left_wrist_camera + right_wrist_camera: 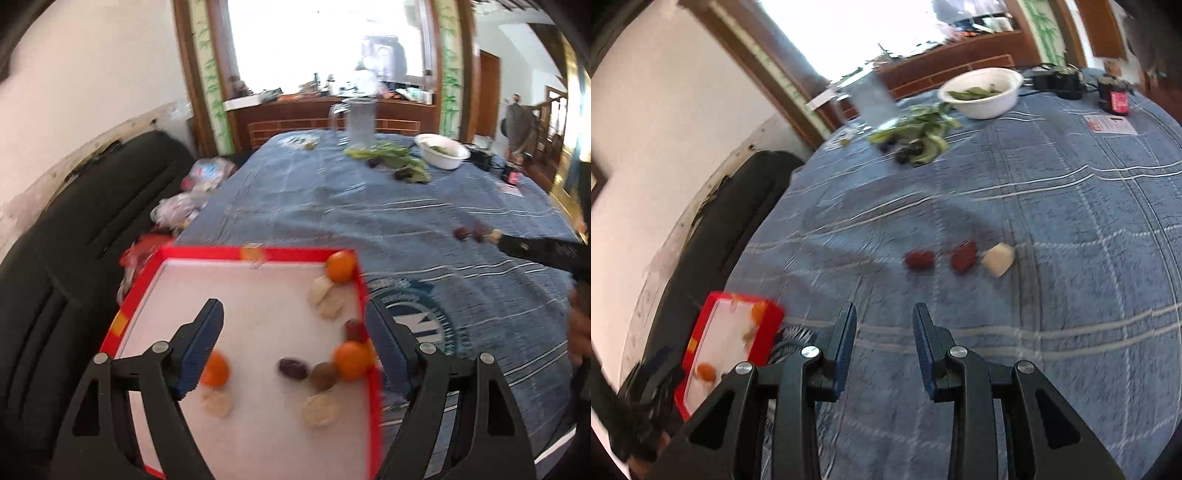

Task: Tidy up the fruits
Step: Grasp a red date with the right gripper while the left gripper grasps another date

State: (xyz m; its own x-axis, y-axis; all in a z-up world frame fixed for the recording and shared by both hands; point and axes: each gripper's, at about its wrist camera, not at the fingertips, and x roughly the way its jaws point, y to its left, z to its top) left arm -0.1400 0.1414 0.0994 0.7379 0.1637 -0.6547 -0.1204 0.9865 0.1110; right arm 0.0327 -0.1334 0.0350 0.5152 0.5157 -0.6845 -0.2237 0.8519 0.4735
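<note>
Right hand-held gripper (pixel 884 314) hovers open and empty, short of two dates (pixel 919 259) on the bench (pixel 1052 221); light, soft, probably sticky, each is best pinched gently across its middle.

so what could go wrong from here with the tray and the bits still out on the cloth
1. The red tray sits at the table's corner beside the sofa; a nudge from the open left gripper might tip it off.
2. The two dark red fruits and a pale piece lie close together, so the open right gripper could knock a neighbour away.
</note>
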